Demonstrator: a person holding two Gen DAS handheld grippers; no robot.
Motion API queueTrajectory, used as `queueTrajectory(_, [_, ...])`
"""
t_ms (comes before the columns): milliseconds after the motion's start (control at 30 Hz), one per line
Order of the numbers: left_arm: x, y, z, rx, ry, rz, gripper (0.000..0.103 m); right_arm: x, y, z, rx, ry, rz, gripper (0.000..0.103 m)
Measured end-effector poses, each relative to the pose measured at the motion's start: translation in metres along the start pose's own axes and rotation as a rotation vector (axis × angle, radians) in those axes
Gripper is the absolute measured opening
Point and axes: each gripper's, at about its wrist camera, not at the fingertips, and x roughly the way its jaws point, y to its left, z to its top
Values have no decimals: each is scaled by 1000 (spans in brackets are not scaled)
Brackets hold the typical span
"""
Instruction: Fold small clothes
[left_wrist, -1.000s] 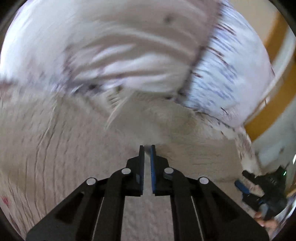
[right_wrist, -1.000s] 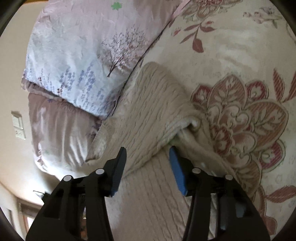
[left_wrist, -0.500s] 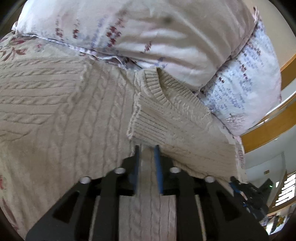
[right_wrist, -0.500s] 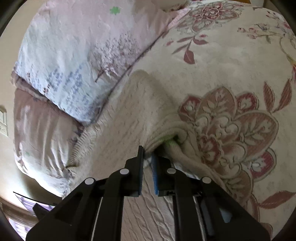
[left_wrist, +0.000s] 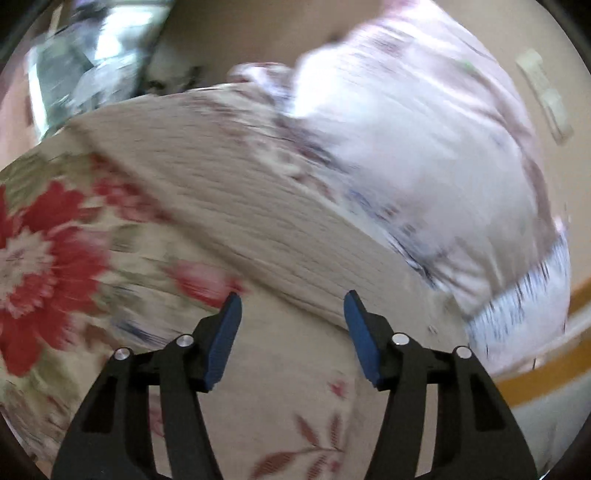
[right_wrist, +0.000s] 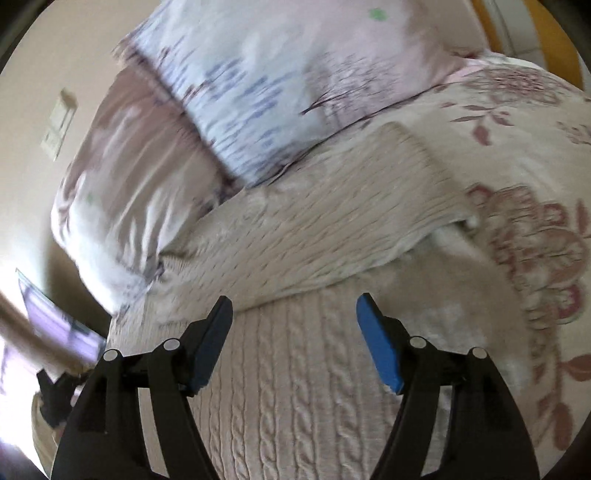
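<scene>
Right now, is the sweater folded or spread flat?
Folded, at least partly. In the right wrist view one layer of the sweater lies doubled over the cable-knit part below it. Both grippers are open and off it.

A floral bedspread (right_wrist: 524, 155) with dusky pink blooms covers the bed; in the left wrist view it (left_wrist: 55, 258) shows a large red flower. Two pillows lie at its head, one blue-and-pink printed (right_wrist: 280, 74), one mauve (right_wrist: 122, 177). A wall switch (right_wrist: 59, 125) sits on the beige wall.
</scene>
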Motion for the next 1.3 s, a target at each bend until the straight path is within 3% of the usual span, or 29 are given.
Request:
queueTrajectory(133, [6,28,15,-120,-5,-1,53,0,6,-3,-34,6,2,71])
queueTrajectory(367, [15,43,36,-256,-50,-35,47,2,5,-3,-31,16,4,71])
queueTrajectory(500, [17,57,44,-317,-60,-61,33,2,4,-3,-29,18,6,71])
queueTrajectory(600, [22,64,50,-338,-51,-56,8,2,3,-4,-32,20,5,71])
queueTrajectory(667, [20,61,53,-331,-52,-62,7,2,3,-4,-31,21,8,71])
queueTrajectory(800, [4,28,60,-241,-109,-99,7,2,3,-4,-28,21,11,71])
queueTrajectory(1033, [-7,-79,49,-18,-105,-277,6,1,4,-3,-28,23,11,71])
queueTrajectory(1133, [4,-136,21,106,-43,-371,6,1,6,-2,-39,35,0,71])
queueTrajectory(1300, [48,-223,-53,290,150,-494,6,-7,11,-1,-48,51,-1,71])
